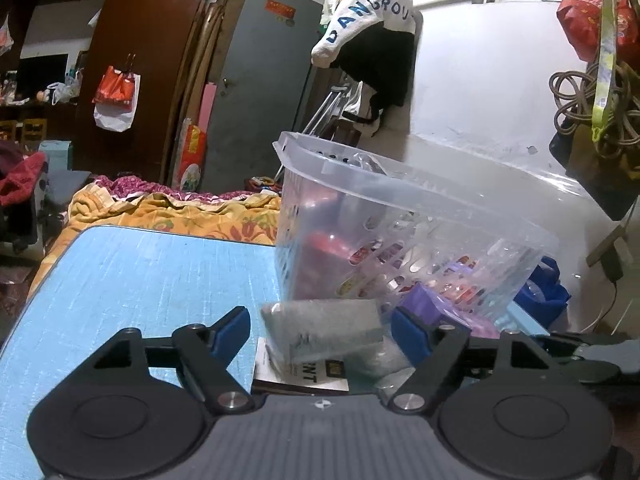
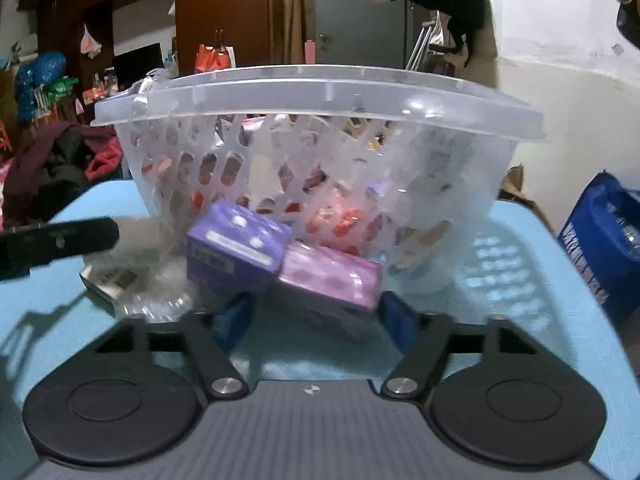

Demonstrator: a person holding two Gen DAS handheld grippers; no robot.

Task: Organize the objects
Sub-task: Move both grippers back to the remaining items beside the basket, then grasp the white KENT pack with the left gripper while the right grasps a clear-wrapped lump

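In the left wrist view my left gripper (image 1: 322, 330) stands open around a blurred grey packet (image 1: 320, 326), with a gap at each pad. The packet lies over a white and black box (image 1: 300, 378). In the right wrist view my right gripper (image 2: 316, 316) is open around a pink box (image 2: 332, 276) on the blue table (image 2: 520, 280). Its right pad is close to the box and a strip of table shows at its left pad. A purple box (image 2: 240, 244) leans beside the pink one, against the clear plastic basket (image 2: 320, 92), which holds several small packages.
The basket (image 1: 400, 200) stands at the table's far side near a white wall. The left gripper's finger (image 2: 60, 240) reaches in from the left. A blue bag (image 2: 600, 248) sits off the table's right edge. A bed with an orange blanket (image 1: 160, 208) lies beyond the table (image 1: 120, 280).
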